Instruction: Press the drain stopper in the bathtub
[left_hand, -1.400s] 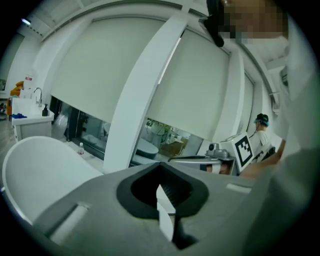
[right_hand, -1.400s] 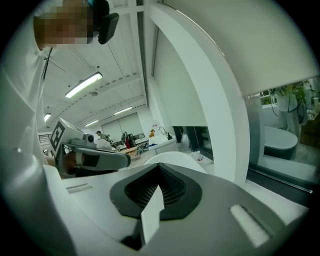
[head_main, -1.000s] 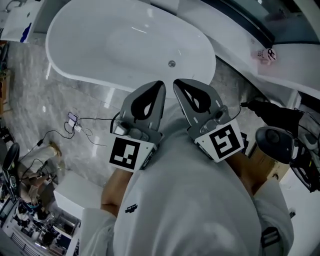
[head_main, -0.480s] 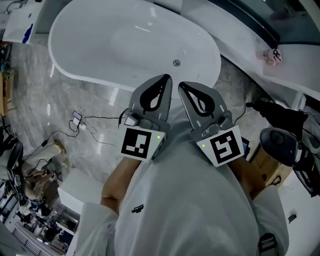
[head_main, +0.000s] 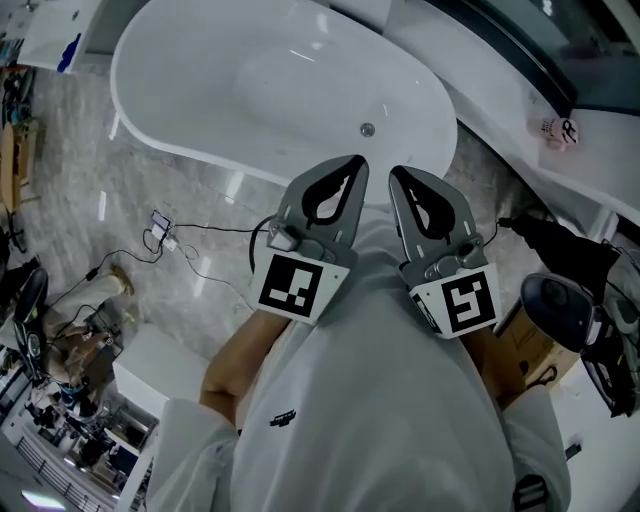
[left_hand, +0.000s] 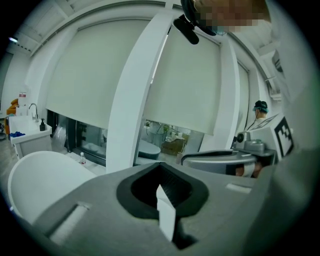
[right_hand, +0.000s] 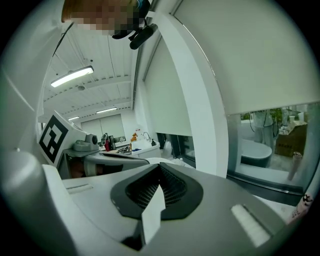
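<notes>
The white oval bathtub (head_main: 190, 145) fills the top of the head view. Its drain stopper (head_main: 367, 129), a small round metal disc, sits on the near inner side. My left gripper (head_main: 357, 161) and right gripper (head_main: 394, 172) are side by side in front of the person's chest, tips pointing at the tub's near rim, just short of the stopper. Both are shut with nothing between the jaws. The left gripper view shows its closed jaws (left_hand: 160, 166) and part of the tub (left_hand: 40, 180); the stopper is hidden there. The right gripper view shows closed jaws (right_hand: 160, 167).
Cables and a small charger (head_main: 160, 225) lie on the marble floor left of the grippers. A white box (head_main: 150, 370) and cluttered shelving stand at lower left. At right are a black appliance (head_main: 555, 300), a cardboard box (head_main: 520, 330) and a white ledge with a bottle (head_main: 555, 130).
The tub and both grippers have shifted right and down in the head view. The gripper tips have stayed the same distance from the tub rim, and both have stayed shut.
</notes>
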